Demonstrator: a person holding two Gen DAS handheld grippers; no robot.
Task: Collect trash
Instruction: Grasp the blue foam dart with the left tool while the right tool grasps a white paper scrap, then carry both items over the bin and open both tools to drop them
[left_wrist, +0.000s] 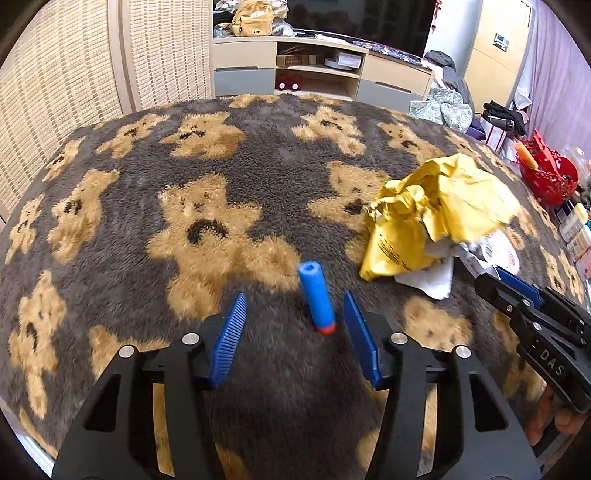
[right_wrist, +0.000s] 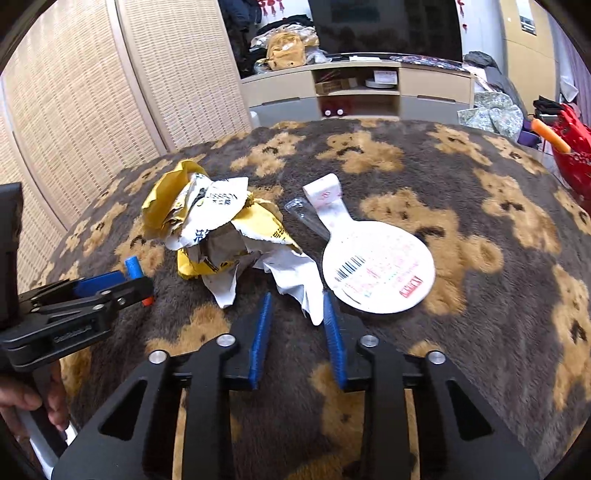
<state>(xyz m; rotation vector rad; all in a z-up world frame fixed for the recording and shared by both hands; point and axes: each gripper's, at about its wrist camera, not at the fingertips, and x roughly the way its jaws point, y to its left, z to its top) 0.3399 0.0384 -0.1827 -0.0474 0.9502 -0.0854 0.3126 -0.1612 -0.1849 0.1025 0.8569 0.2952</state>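
- The crumpled yellow wrapper, with white paper bunched into it, lies on the bear-print blanket and serves as the landmark here
- Left of the wrapper, a blue foam dart with an orange tip lies on the pile, well apart from the wrapper's edge
- The left gripper stands spread wide, its blue pads on either side of the dart with a gap on each side, holding nothing
- Right of the wrapper, a round white peel-off lid lies flat, its tab reaching away toward the far side; a small clear plastic piece sits between tab and wrapper
- The right gripper is parted wide, gripping nothing; a white paper tail from the wrapper hangs between its pads, near the right pad
- Beyond the wrapper the blanket runs bare to its far edge, where a TV cabinet stands
- A red basket sits past the blanket's right edge
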